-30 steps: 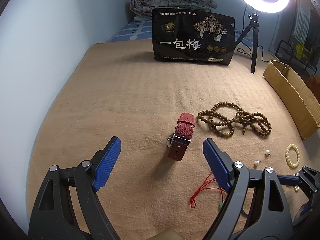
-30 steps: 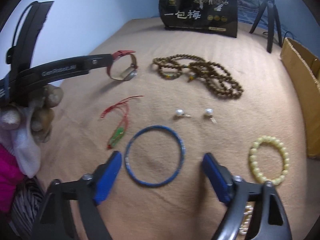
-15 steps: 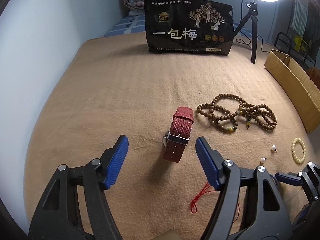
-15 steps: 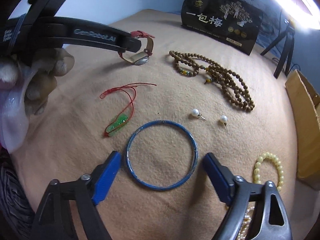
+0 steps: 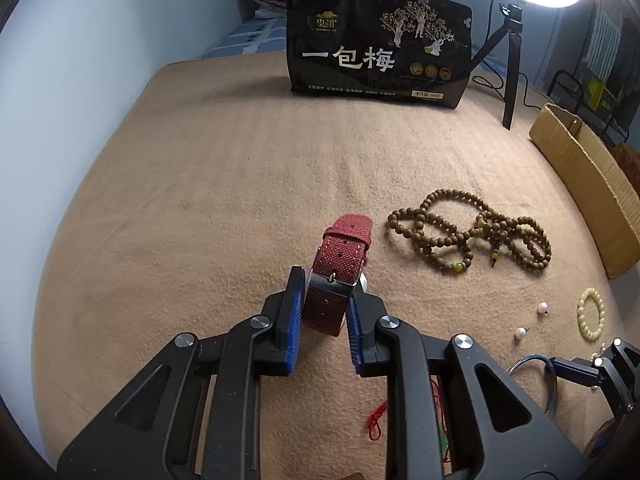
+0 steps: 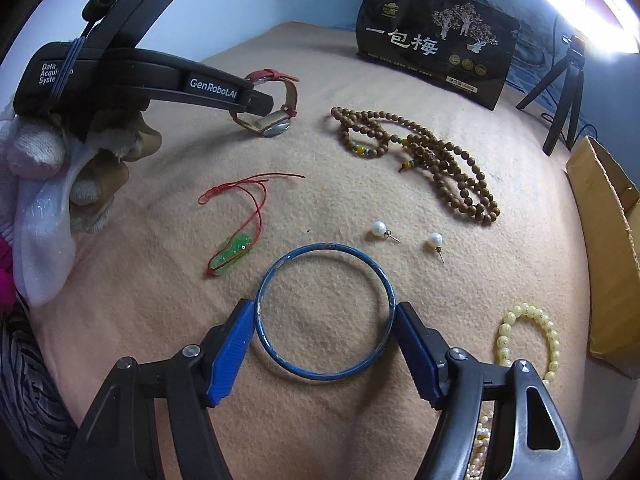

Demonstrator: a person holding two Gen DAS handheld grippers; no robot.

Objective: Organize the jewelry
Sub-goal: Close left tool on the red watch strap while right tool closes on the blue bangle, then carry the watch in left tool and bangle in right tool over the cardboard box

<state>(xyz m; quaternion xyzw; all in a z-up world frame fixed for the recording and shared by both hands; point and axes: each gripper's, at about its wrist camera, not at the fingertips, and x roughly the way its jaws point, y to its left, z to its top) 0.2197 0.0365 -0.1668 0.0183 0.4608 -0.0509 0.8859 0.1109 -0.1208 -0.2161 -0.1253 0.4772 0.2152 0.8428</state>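
Note:
My left gripper (image 5: 323,300) is shut on the red watch (image 5: 339,264), its blue pads pressing both sides of the strap on the tan blanket. The watch also shows in the right wrist view (image 6: 269,109), held by the left gripper there. My right gripper (image 6: 325,324) has closed on the blue bangle (image 6: 324,312), its pads touching the ring's left and right sides. Brown wooden beads (image 6: 416,152), two pearl earrings (image 6: 379,227), a yellow bead bracelet (image 6: 528,340) and a red cord with a green pendant (image 6: 234,252) lie around.
A black snack bag (image 5: 378,46) stands at the back. A ring light tripod (image 5: 512,64) and a cardboard box (image 5: 588,176) are at the right. A pearl strand (image 6: 482,444) lies under the right gripper's right finger. The wall runs along the left.
My left gripper moved forward and closed on the watch strap. My right gripper moved down and narrowed until its pads touch the blue bangle.

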